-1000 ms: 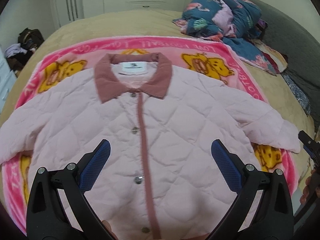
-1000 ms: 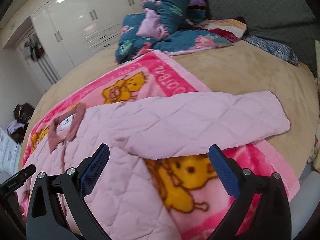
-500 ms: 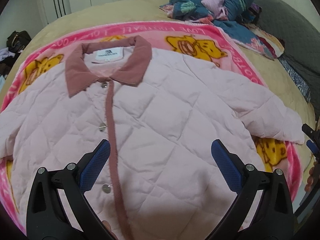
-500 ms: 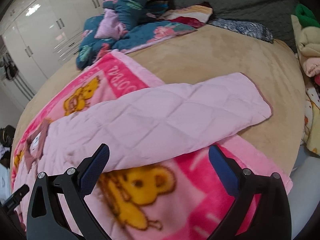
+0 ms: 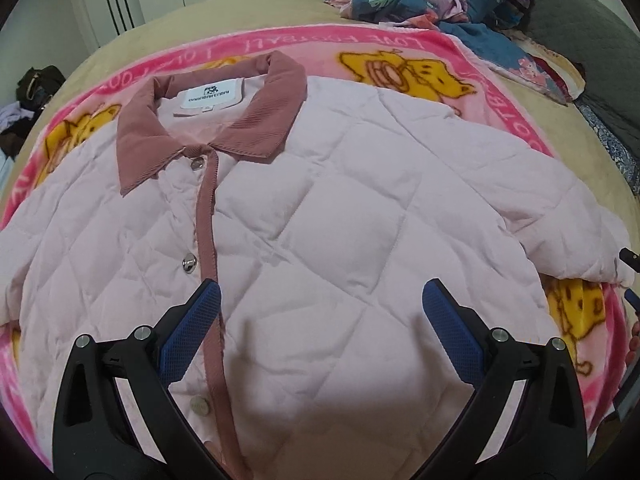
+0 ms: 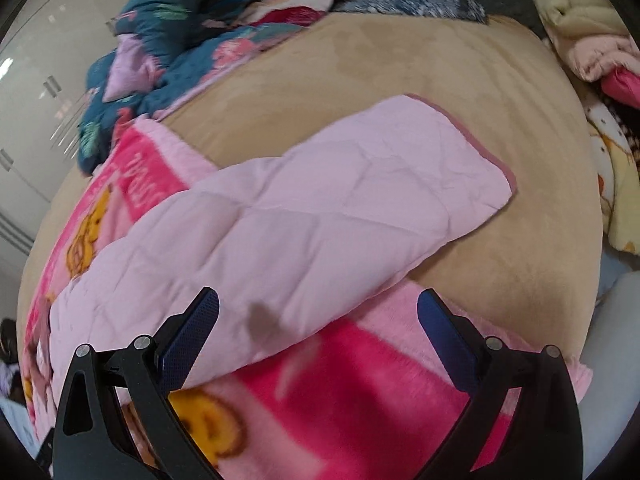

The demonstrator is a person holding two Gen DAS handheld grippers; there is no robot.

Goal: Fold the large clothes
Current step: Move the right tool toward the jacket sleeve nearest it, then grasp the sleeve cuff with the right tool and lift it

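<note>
Left wrist view gives me the pink quilted jacket lying front up on a pink cartoon blanket spread over the tan bed. Its dusty-rose collar points away from me, with a white label inside, and the matching front strip runs down past three metal snaps. My left gripper hangs over the lower chest with its blue-padded fingers spread wide and nothing between them; the left finger sits just over the front strip.

On the right wrist camera, the jacket's sleeve stretches out flat, its cuff end lying past the blanket's edge on the bare bed cover. My right gripper is low over the blanket just beside the sleeve's near edge, fingers released and holding nothing. A heap of dark floral bedding sits at the far side of the bed.
</note>
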